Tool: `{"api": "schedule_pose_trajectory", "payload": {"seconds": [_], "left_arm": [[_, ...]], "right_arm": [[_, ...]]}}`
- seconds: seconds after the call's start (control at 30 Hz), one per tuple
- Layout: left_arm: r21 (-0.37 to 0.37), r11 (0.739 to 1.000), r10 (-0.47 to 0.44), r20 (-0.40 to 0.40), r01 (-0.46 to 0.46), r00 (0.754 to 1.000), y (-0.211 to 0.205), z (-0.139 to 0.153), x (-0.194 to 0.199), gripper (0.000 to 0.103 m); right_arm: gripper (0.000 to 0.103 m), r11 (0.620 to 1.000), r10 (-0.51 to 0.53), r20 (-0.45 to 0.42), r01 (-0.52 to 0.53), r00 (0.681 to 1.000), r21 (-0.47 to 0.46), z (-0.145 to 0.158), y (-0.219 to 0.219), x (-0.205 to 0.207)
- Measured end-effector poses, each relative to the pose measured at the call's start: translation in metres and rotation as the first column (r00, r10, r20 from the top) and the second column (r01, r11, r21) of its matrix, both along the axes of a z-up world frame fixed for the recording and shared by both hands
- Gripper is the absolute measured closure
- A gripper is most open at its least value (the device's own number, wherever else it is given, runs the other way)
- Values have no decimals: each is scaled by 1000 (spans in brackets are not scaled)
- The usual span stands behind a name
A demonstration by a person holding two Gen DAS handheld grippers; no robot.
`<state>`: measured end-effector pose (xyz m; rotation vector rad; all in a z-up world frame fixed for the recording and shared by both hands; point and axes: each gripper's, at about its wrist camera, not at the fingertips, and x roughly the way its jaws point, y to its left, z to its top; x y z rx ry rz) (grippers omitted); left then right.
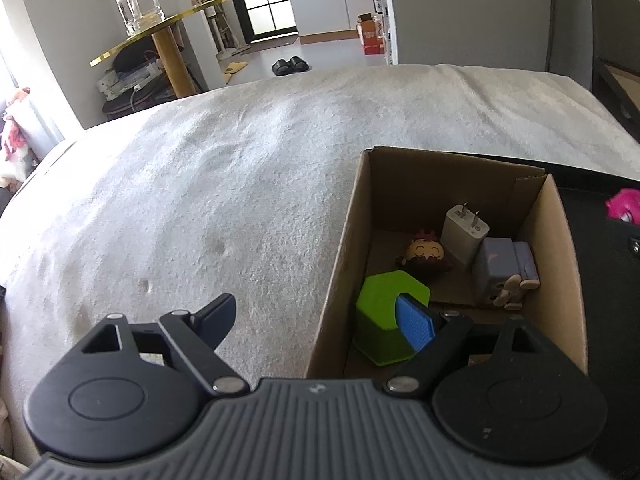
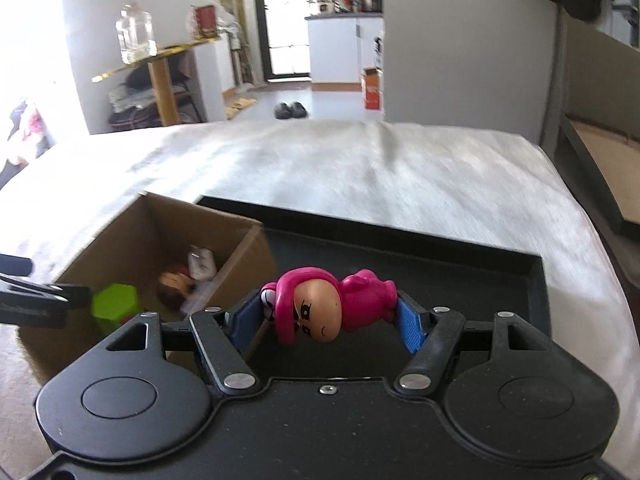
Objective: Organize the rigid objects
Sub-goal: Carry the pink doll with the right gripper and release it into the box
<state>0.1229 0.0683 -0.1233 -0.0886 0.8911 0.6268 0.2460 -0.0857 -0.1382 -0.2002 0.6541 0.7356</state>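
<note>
A cardboard box (image 1: 340, 248) sits on a white blanket. It holds a green hexagonal block (image 1: 384, 312), a white charger plug (image 1: 464, 236), a small smiling figurine (image 1: 425, 255) and a lilac toy (image 1: 506, 270). My left gripper (image 1: 320, 316) is open and empty, straddling the box's left wall, its right finger beside the green block. My right gripper (image 2: 328, 316) is shut on a pink toy figure (image 2: 320, 304), held sideways above a black tray (image 2: 440, 256) just right of the box (image 2: 132, 236). The green block (image 2: 116, 300) also shows there.
The white blanket (image 1: 200, 184) covers the surface around the box. The pink toy (image 1: 624, 205) shows at the right edge of the left wrist view. A gold round side table (image 1: 168, 36) with a glass jar (image 1: 138, 0) stands beyond the far edge.
</note>
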Motion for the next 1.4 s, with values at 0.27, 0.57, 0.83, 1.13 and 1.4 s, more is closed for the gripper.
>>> {"api": "schedule_pose_trajectory", "payload": {"seconds": [0.27, 0.57, 0.83, 1.13, 1.4], "left_arm": [[-32, 999, -17, 38, 18, 999, 5, -1, -8, 21], [-98, 994, -35, 38, 38, 999, 16, -7, -14, 50], [-163, 985, -44, 39, 50, 998, 26, -15, -22, 76], [-213, 975, -58, 58, 69, 997, 31, -19, -26, 84], [-252, 965, -57, 72, 73, 996, 32, -21, -26, 89]], "right_arm": [[36, 998, 56, 40, -57, 998, 16, 17, 21, -19], [36, 990, 137, 55, -139, 989, 20, 25, 47, -36], [36, 980, 198, 6, -198, 980, -15, 21, 68, -48], [36, 965, 250, -36, -252, 968, -70, 11, 88, -57], [35, 965, 246, -51, -249, 968, -78, 5, 97, -55]]}}
